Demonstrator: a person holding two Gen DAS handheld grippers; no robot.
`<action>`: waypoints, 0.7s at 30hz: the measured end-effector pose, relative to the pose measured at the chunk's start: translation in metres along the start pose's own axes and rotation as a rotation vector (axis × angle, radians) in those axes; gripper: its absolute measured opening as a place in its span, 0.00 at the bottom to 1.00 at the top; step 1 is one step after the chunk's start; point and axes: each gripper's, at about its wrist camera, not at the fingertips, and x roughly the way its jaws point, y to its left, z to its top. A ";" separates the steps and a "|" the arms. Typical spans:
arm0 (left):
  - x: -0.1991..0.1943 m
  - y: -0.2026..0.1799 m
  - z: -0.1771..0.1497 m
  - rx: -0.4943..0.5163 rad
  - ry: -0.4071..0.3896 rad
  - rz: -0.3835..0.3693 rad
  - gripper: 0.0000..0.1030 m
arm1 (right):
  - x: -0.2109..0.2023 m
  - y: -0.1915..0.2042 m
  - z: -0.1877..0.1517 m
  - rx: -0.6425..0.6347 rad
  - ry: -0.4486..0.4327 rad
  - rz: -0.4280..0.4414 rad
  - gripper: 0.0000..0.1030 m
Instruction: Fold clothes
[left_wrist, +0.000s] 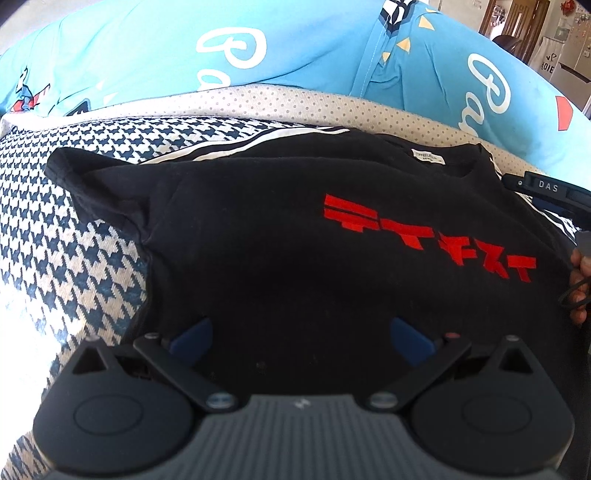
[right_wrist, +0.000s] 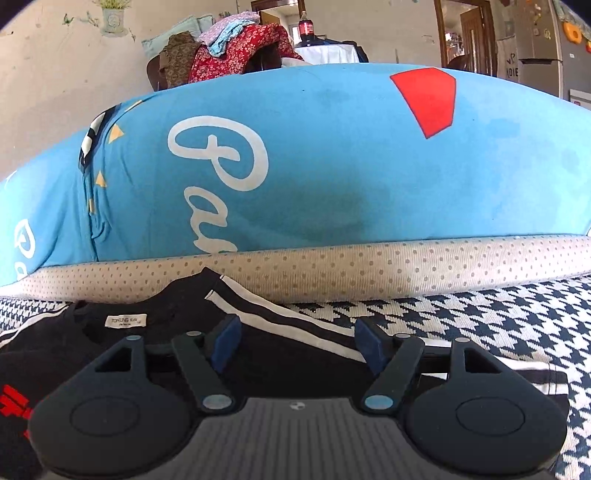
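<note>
One black T-shirt (left_wrist: 280, 251), two released claws: left (left_wrist: 301, 334), right (right_wrist: 295, 341).

Matt black knit shirt (left_wrist: 258, 229) with flat red print lies on a coarse woven houndstooth cover (left_wrist: 66, 229); behind the shirt, smooth blue cotton bedding (right_wrist: 314, 166)

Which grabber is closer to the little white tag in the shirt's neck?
Right. The right gripper sits just beside the white neck label; the left gripper is down by the black T-shirt's lower part.
</note>
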 end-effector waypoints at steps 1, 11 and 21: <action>0.000 -0.001 0.000 0.005 0.000 0.004 1.00 | 0.003 0.001 0.000 -0.015 0.004 -0.001 0.69; 0.004 -0.012 -0.006 0.074 -0.007 0.053 1.00 | 0.018 0.009 -0.002 -0.109 0.008 0.009 0.75; 0.004 -0.015 -0.006 0.091 -0.013 0.066 1.00 | 0.015 0.016 -0.004 -0.143 -0.010 0.053 0.28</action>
